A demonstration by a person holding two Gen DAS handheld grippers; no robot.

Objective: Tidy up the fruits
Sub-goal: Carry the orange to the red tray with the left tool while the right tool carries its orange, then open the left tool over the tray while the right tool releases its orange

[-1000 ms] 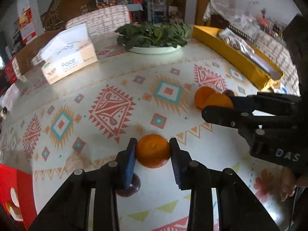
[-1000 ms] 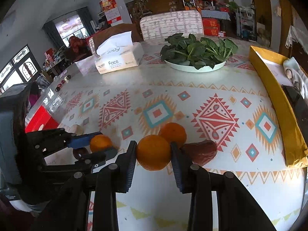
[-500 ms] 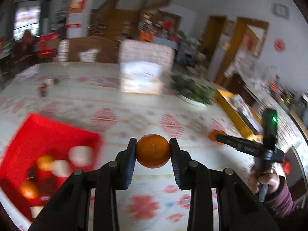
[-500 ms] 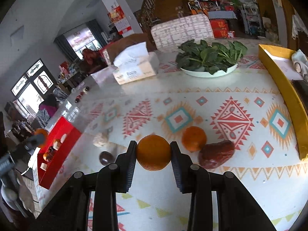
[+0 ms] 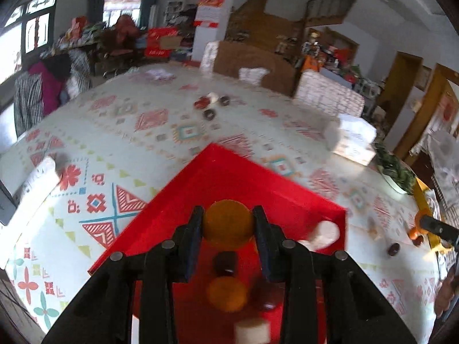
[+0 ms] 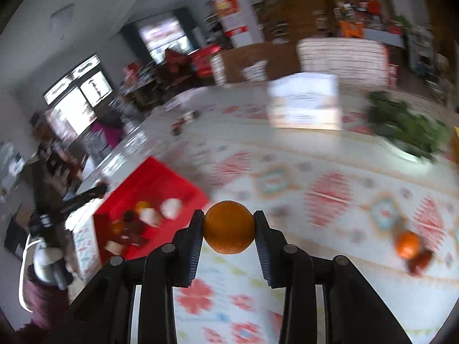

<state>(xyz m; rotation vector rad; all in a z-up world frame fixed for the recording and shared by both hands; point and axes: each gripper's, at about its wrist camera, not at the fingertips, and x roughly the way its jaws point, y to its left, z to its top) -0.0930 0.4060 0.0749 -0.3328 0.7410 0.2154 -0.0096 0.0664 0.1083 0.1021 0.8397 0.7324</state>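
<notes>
Daylight pours in from the windows (image 5: 34, 31) at the far left, blown out to white. My left view is fairly sharp far off, but the items in the red tray (image 5: 183, 209) near me smear. My right view is streaked with motion blur across the tablecloth (image 6: 330, 195); only the held orange (image 6: 228, 227) stays crisp. Both pictures bend and darken to black corners.

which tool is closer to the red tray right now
Left. The left tool, shut on an orange, hangs over the red tray. The right tool, shut on another orange, is over the tablecloth, beside the tray.
</notes>
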